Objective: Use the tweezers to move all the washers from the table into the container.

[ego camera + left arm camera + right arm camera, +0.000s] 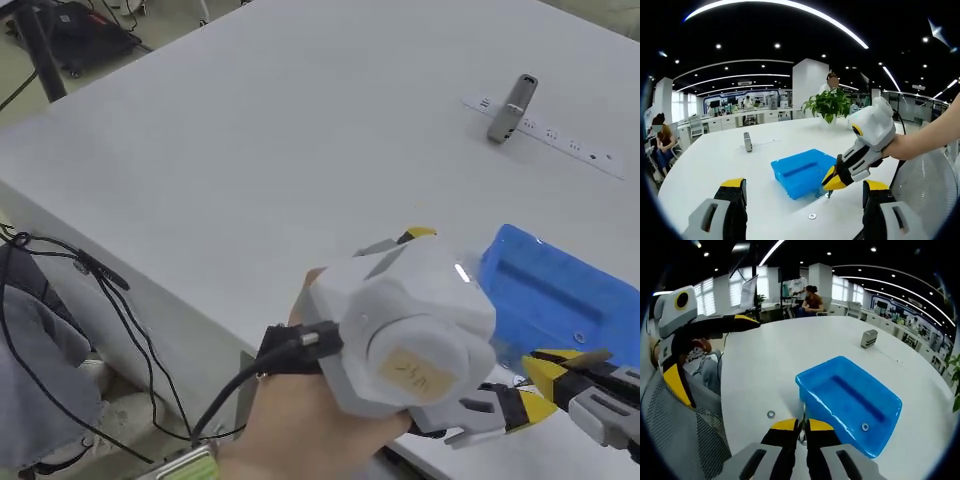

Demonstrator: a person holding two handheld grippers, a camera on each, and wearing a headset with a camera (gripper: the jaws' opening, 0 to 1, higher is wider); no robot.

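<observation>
right gripper (803, 423) pinched on tweezers (802, 435) | loose washer (771, 414) on table (755, 365) just left of its tips | blue container (840, 390) just ahead-right, holding second washer (865, 427) | left gripper (804, 185) jaws spread, empty

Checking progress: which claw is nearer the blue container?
Right. The right claw, shut on tweezers, is at the blue container's near wall; the left claw, open, is farther back.
</observation>
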